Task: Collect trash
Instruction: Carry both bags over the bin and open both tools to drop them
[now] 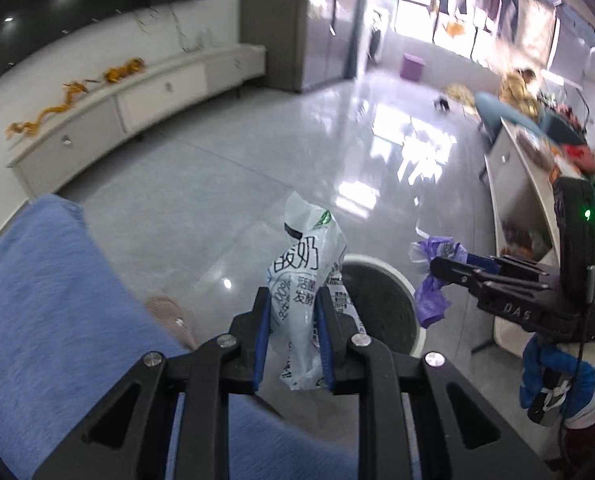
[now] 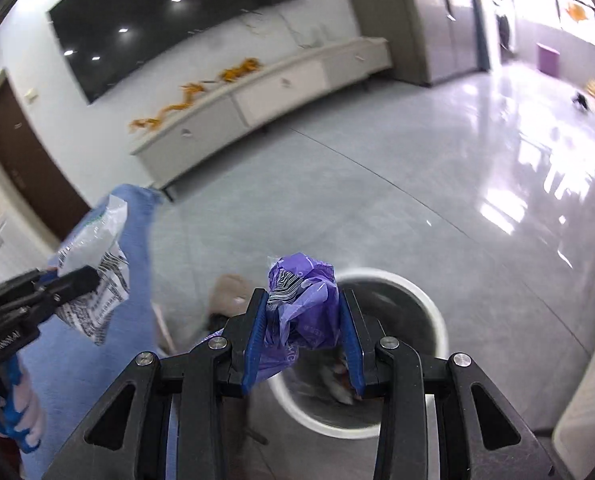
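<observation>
We angle both grippers downward above the round white-rimmed bin [image 2: 425, 300]: left gripper [image 1: 291, 312] clamping a white printed plastic pouch [image 1: 309, 264], right gripper [image 2: 303, 316] clamping a crumpled purple plastic bag [image 2: 305, 304].

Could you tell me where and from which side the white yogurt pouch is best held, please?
Grip the white yogurt pouch across its limp lower body, as the left gripper does now, pads on its two flat faces. It is soft film with no rigid edge, so a pinch from below holds it above the bin.
</observation>
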### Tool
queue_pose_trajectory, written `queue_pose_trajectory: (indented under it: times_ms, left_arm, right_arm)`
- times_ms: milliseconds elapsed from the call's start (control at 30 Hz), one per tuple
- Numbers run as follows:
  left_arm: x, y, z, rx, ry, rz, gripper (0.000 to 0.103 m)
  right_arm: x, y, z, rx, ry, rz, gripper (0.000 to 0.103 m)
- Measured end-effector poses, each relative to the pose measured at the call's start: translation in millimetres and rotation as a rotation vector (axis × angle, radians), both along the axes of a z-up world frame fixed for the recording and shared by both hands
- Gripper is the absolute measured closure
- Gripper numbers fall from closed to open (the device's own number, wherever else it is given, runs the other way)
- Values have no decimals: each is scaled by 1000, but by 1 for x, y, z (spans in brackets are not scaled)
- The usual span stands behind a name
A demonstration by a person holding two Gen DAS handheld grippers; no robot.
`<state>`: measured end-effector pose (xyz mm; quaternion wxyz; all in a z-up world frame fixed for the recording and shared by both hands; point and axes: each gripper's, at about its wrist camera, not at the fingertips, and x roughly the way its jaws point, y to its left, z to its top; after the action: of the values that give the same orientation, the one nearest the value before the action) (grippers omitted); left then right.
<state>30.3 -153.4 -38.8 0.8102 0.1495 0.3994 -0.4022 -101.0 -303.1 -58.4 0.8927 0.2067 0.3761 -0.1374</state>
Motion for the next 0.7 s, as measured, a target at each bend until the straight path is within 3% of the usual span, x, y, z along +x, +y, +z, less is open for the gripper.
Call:
queue_pose_trajectory:
  times_ms: [333,400,467,533,700]
  left_arm:
    - [11,-79,-48,98,137,-62,78]
    - [13,-91,-54,102,164,-64,71]
    - [14,-93,-57,102,181,-65,53]
    - [15,-98,-60,100,187,-75,51]
    - [16,-102,-60,96,181,-68,51]
  right_arm:
    - [-7,-50,-69,115,98,-65,64]
    - [-4,-59,-79,128,114,-67,63]
    - [-6,-62,-88,139,126,-68,62]
    - [-3,-60,-92,143,135,-68,55]
    - [-3,-67,-103,155,142,-82,54]
